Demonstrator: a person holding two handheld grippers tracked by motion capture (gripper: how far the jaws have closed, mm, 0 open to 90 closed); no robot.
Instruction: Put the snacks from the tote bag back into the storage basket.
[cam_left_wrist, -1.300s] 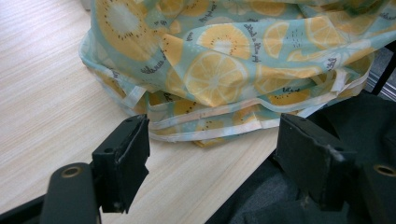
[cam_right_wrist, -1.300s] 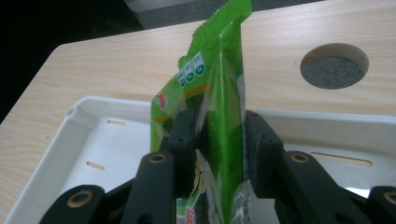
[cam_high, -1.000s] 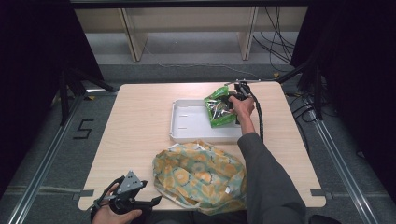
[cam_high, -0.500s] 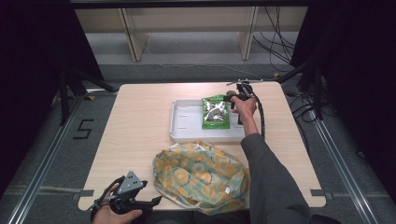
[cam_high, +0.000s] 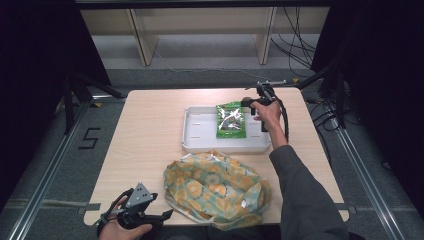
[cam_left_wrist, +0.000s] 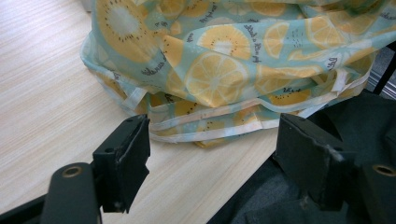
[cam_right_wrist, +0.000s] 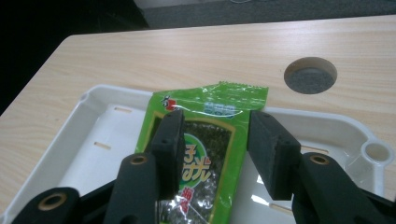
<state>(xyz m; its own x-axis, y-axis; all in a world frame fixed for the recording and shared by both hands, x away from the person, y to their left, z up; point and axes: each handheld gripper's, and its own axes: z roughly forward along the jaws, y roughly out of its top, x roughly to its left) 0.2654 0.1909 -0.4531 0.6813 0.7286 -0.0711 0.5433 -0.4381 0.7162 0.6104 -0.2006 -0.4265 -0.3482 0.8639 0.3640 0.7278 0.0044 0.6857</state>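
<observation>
Half of pkt (cam_right_wrist: 201, 154) behind R gripper (cam_right_wrist: 215, 140)

Under the right gripper (cam_right_wrist: 212, 140), the green snack packet (cam_right_wrist: 205, 149) is glossy, crinkled plastic film, lying in a smooth white plastic tray (cam_right_wrist: 93, 154). Ahead of the left gripper (cam_left_wrist: 212, 163), the fruit-print bag (cam_left_wrist: 233, 60) is soft matt cloth on a pale wood-grain table (cam_left_wrist: 42, 93).

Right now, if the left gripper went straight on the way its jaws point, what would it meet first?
Most likely the fruit-print fabric bag. The left gripper stands open, jaws aimed at the bag's folded hem just ahead over the bare table; depth is hard to judge.
</observation>
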